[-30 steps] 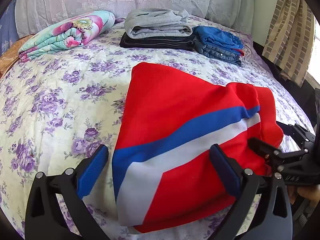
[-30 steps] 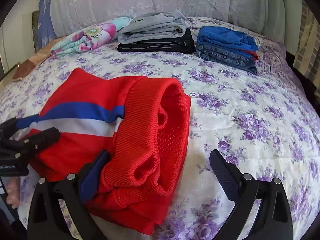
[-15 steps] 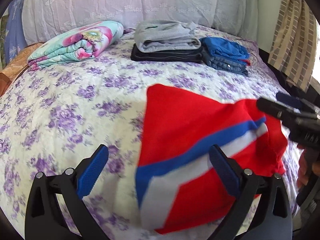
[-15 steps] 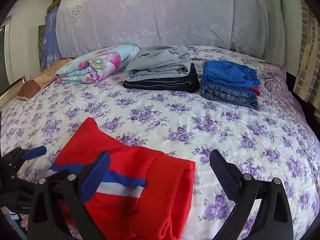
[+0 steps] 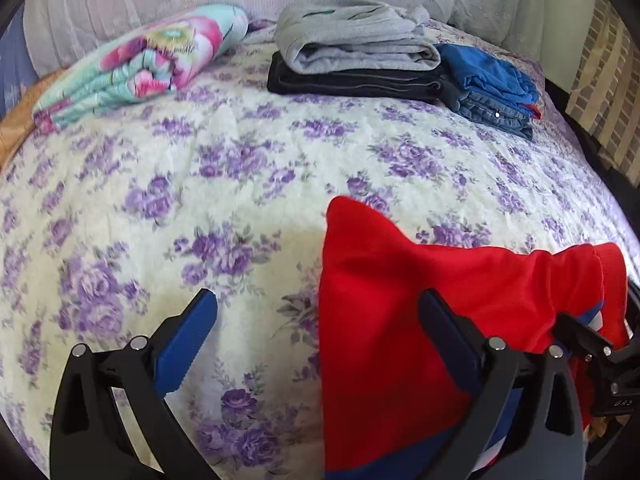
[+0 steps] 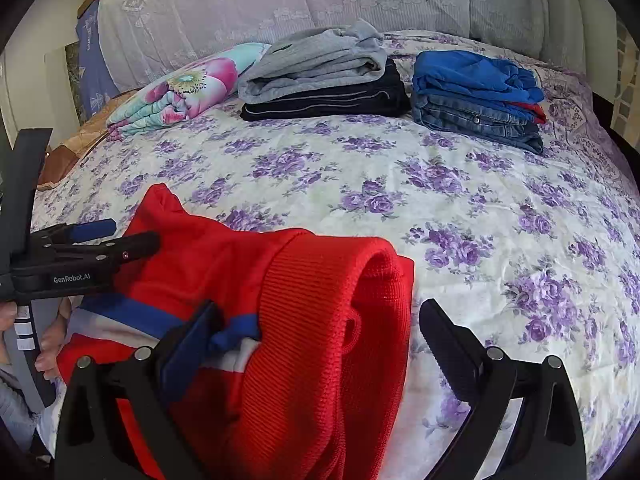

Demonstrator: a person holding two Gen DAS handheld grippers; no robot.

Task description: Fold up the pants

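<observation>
Red pants [image 5: 432,320] with a blue and white side stripe lie folded on the near part of the floral bedspread [image 5: 224,200]. In the right wrist view their ribbed waistband [image 6: 320,320] bulges between my fingers. My right gripper [image 6: 318,338] stands open around that waistband, its left finger over the stripe. My left gripper [image 5: 318,332] is open, its right finger over the red cloth, its left finger above bare bedspread. The right gripper [image 5: 592,344] shows at the pants' right edge, and the left gripper [image 6: 112,240] at their left edge.
At the back of the bed lie a grey and black folded stack [image 6: 320,76], a blue and denim stack [image 6: 476,96] and a flowered rolled blanket [image 6: 188,88]. A curtain [image 5: 604,92] hangs on the right. A hand [image 6: 44,344] holds the left tool.
The left view has swung left, so the pants now sit low at the right. The right gripper rose off the pants, then came back down around the waistband. Both jaws stayed wide.
</observation>
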